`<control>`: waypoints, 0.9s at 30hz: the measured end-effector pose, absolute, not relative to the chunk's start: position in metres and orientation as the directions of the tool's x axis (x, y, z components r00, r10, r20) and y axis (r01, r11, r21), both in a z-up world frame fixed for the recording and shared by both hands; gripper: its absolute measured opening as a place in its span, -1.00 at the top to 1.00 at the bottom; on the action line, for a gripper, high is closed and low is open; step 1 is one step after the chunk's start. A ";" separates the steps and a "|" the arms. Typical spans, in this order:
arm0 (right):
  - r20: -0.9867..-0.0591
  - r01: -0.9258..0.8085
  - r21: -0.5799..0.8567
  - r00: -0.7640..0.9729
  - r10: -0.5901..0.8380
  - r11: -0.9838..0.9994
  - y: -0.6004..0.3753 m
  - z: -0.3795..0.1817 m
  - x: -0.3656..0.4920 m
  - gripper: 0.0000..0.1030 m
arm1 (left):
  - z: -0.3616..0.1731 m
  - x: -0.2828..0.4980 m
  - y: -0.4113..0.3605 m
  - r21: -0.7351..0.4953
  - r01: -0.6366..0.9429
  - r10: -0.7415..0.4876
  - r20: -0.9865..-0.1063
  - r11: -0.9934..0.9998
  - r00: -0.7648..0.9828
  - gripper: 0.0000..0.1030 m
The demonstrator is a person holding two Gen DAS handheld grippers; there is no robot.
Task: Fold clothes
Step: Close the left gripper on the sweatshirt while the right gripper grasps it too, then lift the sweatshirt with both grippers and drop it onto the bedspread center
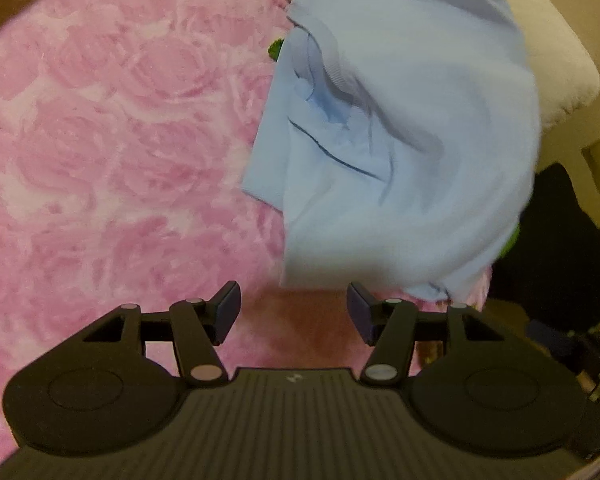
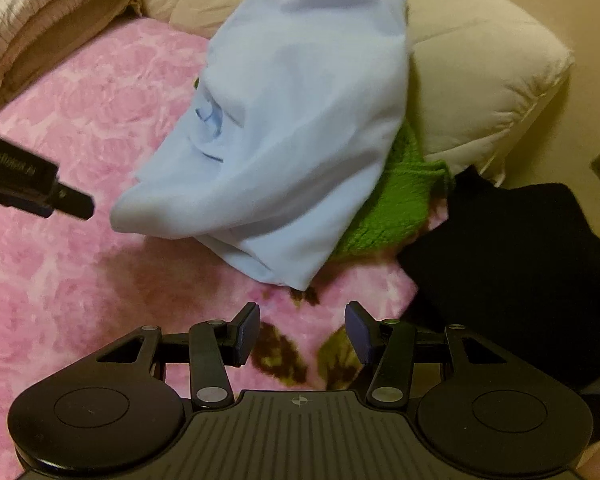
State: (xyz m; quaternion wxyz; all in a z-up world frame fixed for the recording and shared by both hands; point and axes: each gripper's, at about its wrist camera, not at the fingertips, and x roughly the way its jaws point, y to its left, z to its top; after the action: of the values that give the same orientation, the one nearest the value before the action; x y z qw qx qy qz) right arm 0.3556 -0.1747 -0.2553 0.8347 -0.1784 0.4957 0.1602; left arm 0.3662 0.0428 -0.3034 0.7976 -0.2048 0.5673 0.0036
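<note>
Left wrist view: left gripper (image 1: pixel 294 314) at the bottom of the frame, claws spread wide, nothing between them, just pink blanket (image 1: pixel 120 140) underneath.
Right wrist view: right gripper (image 2: pixel 302 332) also at the bottom, claws spread, pinching nothing; it's over the blanket's leaf-print edge.
Blue shirt (image 2: pixel 284 136): middle of the frame in the right view, upper right in the left view, piled up in a crumpled heap, a bit blurred. Neither gripper touches it.
Green knit thing (image 2: pixel 396 200): tucked under the shirt's right side, sticking out toward center right.
Black garment (image 2: pixel 512 264): right side of the frame, just beside the green one, lying at the blanket's edge.
Pillow (image 2: pixel 480 76): upper right, behind the shirt heap; the shirt's top leans against it.
Folded bedding (image 2: pixel 40 28): upper left corner, stacked.
Containers: can't see any, everything sits loose on the blanket.
Other gripper: left one pokes in at the left edge of the right view (image 2: pixel 36 186).
</note>
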 end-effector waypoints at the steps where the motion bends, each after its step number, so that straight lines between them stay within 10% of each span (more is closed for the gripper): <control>1: -0.886 -0.449 -0.140 0.455 0.090 0.883 -0.174 -0.263 0.358 0.01 | -0.311 0.371 0.044 -0.333 -0.242 -0.236 -0.904 0.911 0.356 -0.06; 9: -0.862 -0.402 -0.196 0.505 0.038 0.895 -0.172 -0.323 0.389 0.01 | -0.369 0.392 0.050 -0.463 -0.333 -0.341 -0.867 0.821 0.364 0.07; 11: -0.857 -0.407 -0.168 0.510 0.071 0.898 -0.173 -0.328 0.394 0.02 | -0.375 0.392 0.051 -0.516 -0.348 -0.382 -0.840 0.783 0.385 0.63; 13: -0.837 -0.429 -0.125 0.529 0.137 0.895 -0.174 -0.324 0.393 0.45 | -0.376 0.389 0.050 -0.573 -0.351 -0.433 -0.806 0.740 0.404 0.98; 14: -0.835 -0.440 -0.129 0.532 0.142 0.889 -0.172 -0.320 0.391 0.69 | -0.371 0.387 0.049 -0.572 -0.346 -0.429 -0.805 0.744 0.410 0.99; 27: -0.591 -0.501 -0.091 0.723 0.358 0.861 -0.158 -0.158 0.329 0.78 | -0.182 0.288 0.087 -0.613 -0.155 -0.313 -0.585 0.775 0.748 0.99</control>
State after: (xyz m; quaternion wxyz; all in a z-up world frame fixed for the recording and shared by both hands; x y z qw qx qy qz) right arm 0.3285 -0.1585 -0.1579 0.9199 -0.1232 0.2899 0.2334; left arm 0.2882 0.0867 -0.1818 0.8738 -0.3326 0.3519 -0.0450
